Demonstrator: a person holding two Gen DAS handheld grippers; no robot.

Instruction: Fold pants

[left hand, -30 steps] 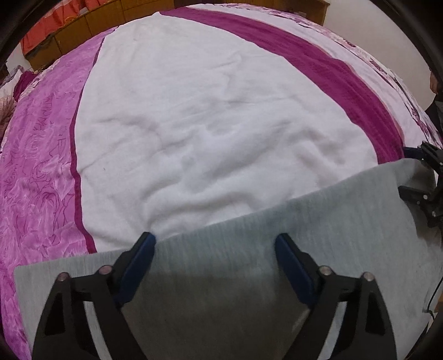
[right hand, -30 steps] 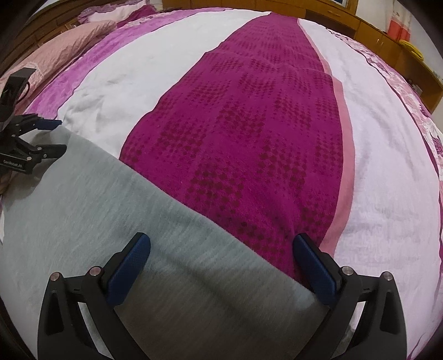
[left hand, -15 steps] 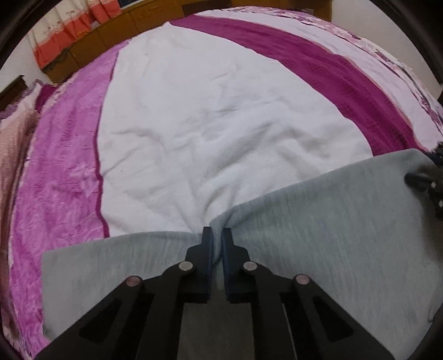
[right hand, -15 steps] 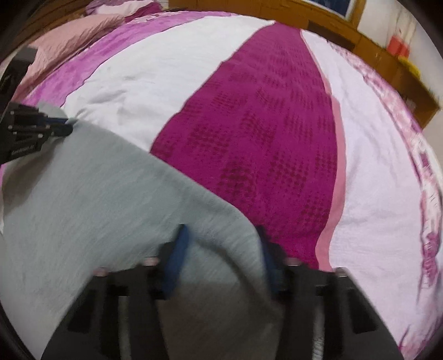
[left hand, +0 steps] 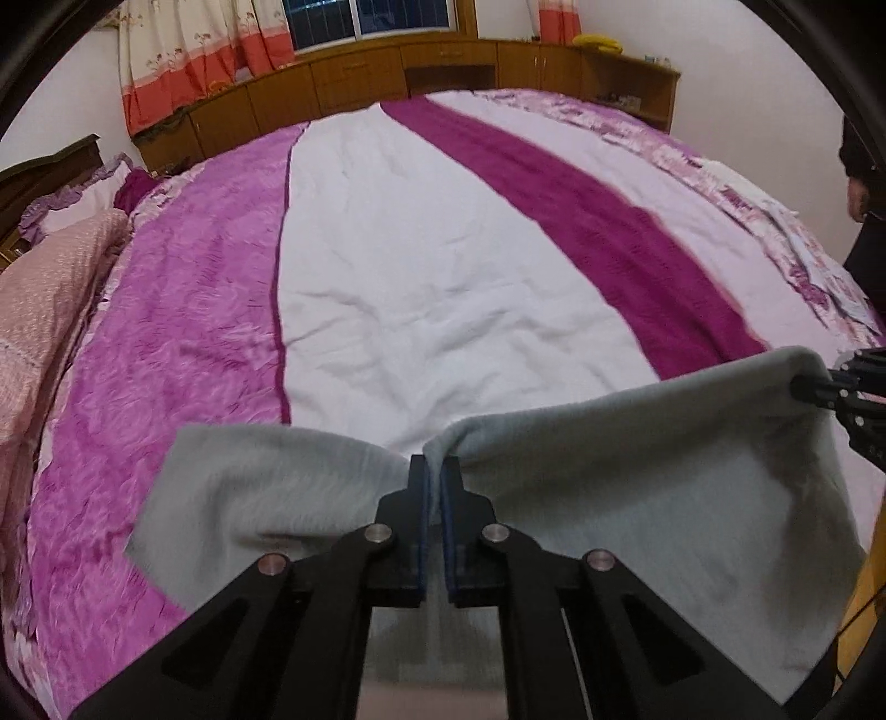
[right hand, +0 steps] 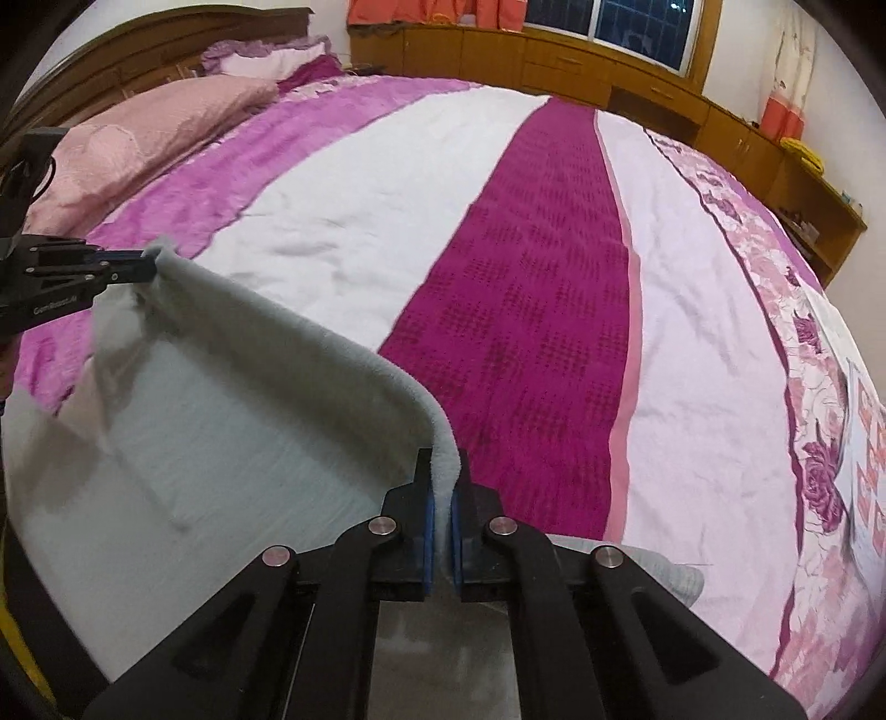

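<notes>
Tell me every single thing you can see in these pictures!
Pants: one, light grey, lifted above the bed's near edge, held along the top edge.
Bedspread: one, striped white, magenta and floral pink-purple, covering the bed.
Pillows: a pink one and a purple-frilled one behind it, at the headboard.
Headboard: one, dark wood, far left in the right wrist view.
Cabinets: a brown wooden row under the window.
Curtains: cream with orange-red bands, beside the window.
Yellow object: one, on the cabinets, too small to identify.
Left gripper: black with blue pads, shut on the pants.
Right gripper: the same, shut on the pants.
</notes>
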